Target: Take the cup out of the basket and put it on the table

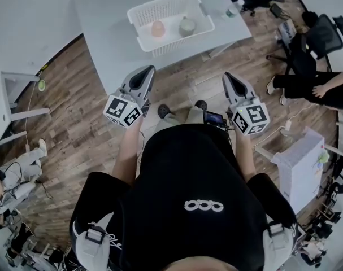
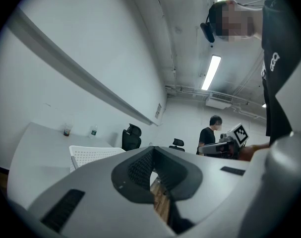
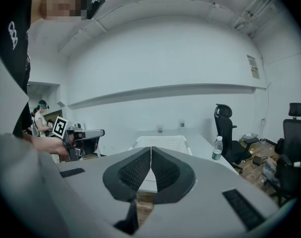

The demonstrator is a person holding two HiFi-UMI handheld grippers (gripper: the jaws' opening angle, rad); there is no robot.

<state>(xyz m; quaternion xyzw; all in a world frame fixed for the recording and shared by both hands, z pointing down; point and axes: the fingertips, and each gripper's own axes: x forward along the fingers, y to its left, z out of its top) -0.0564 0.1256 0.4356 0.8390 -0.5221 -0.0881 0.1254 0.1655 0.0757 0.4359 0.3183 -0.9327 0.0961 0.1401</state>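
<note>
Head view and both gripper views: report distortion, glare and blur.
Head view: strong fisheye bending the table edges, even light, basket reasonably sharp. Left gripper view: dark round vignette, ceiling strip light blown out, mosaic patch top right. Right gripper view: same vignette, flat shadowless light, mosaic patch top left.

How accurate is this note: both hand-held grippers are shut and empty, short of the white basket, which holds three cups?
One detail is wrong. The head view shows the white basket holding two cups, not three: a pink cup and a pale green cup. The rest stands: the left hand-held gripper and the right hand-held gripper are shut, empty and short of the basket.
</note>
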